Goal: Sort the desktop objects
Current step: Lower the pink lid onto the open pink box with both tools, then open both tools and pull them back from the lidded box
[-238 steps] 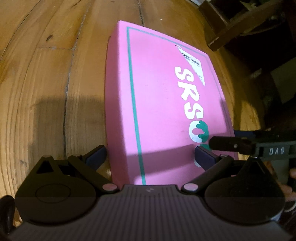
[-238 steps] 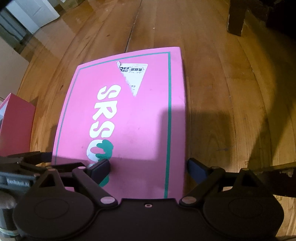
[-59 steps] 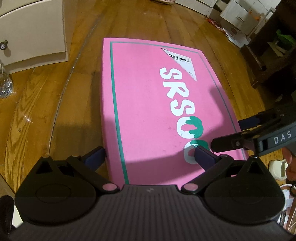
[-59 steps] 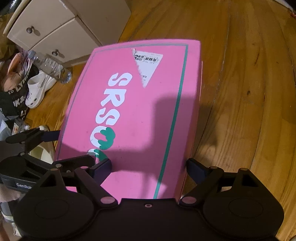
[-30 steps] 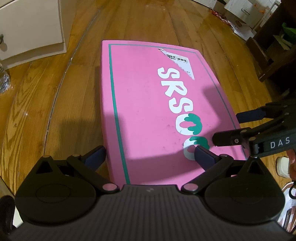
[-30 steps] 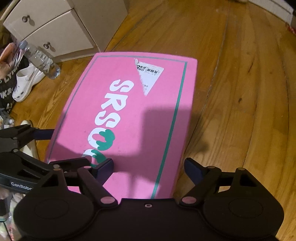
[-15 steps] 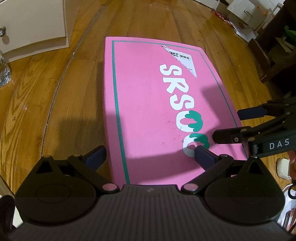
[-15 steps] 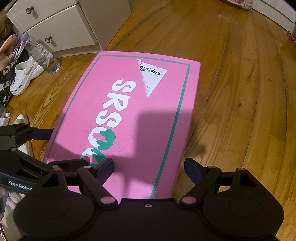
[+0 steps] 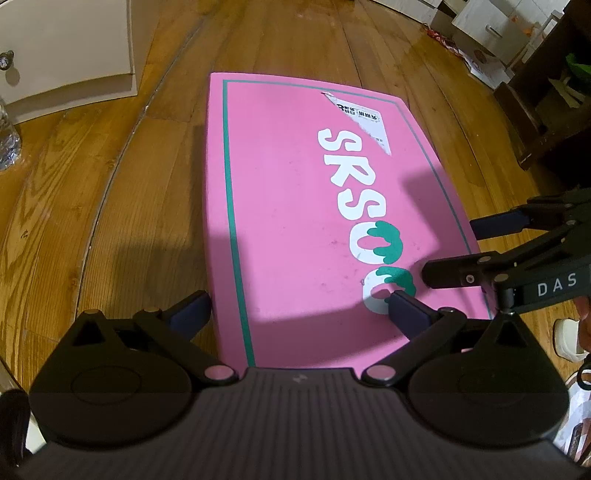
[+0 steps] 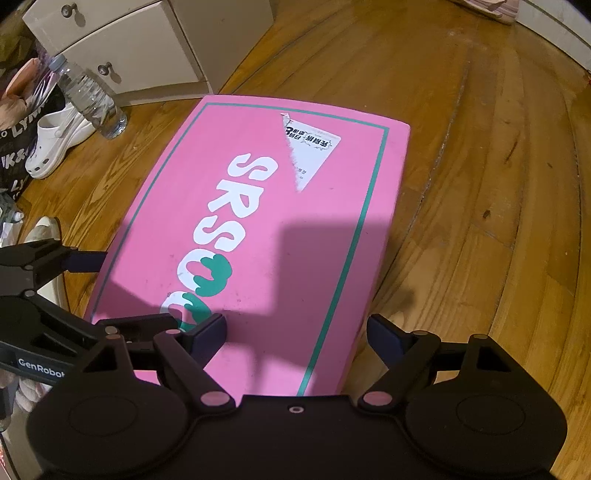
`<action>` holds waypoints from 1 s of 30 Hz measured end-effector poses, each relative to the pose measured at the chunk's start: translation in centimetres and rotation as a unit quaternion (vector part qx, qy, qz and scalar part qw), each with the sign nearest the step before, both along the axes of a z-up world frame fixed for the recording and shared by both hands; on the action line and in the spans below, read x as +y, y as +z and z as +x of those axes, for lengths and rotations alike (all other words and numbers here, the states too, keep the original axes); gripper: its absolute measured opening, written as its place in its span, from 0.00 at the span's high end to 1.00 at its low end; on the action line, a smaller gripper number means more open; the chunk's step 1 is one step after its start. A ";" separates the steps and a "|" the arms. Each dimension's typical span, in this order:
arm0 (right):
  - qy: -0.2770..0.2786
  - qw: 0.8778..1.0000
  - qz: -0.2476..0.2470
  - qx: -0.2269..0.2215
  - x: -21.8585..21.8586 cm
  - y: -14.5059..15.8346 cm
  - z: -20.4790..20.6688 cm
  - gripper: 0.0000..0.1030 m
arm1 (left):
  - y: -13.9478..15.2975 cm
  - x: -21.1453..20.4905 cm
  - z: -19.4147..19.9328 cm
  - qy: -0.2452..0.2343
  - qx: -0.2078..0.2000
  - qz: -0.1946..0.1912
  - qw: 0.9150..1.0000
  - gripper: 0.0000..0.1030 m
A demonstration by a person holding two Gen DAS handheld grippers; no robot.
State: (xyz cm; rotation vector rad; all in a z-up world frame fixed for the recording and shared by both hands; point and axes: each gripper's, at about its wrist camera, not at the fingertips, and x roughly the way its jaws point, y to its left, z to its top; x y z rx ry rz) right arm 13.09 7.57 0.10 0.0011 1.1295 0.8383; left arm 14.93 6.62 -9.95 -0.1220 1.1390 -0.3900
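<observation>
A large pink box [image 9: 303, 206] with white letters, a teal border and a torn white label is held above a wooden floor. It fills the right wrist view [image 10: 266, 236] too. My left gripper [image 9: 299, 310] clamps the box's near left corner, one finger under it and one on top. My right gripper [image 10: 297, 332] clamps the near right corner the same way. Each gripper shows in the other's view, the right gripper [image 9: 480, 251] at the right edge and the left gripper [image 10: 92, 291] at the left edge.
A cream drawer cabinet [image 10: 147, 48] stands at the far left, with a clear plastic bottle [image 10: 92, 99] and a white clog [image 10: 55, 140] beside it. Dark wooden furniture [image 9: 546, 110] and white boxes [image 9: 487, 29] are at the far right. Wooden floor [image 10: 480, 184] lies beyond.
Both grippers have carried the box away from the earlier spot, with cabinet, bottle and shoes now in view. Over the last second the box has shifted slightly forward. The grips are unchanged.
</observation>
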 end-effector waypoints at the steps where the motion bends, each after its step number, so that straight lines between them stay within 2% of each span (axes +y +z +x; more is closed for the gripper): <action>1: 0.001 1.000 0.000 0.000 0.0 0.0 0.0 0.16 | 0.0 0.0 0.0 0.000 0.000 0.000 1.000 0.00; 13: -0.003 1.000 0.000 0.004 -0.1 -0.3 0.1 0.15 | -0.1 -0.1 -0.3 0.007 -0.010 -0.003 1.000 0.00; 21: -0.010 0.999 0.023 0.026 -0.7 -1.1 0.5 0.14 | -0.1 -0.4 -0.4 0.021 -0.012 -0.001 1.000 0.00; 30: -0.019 0.999 0.036 0.012 -1.4 -1.3 0.0 0.11 | -0.1 -0.2 -0.3 0.028 -0.004 -0.003 1.000 0.00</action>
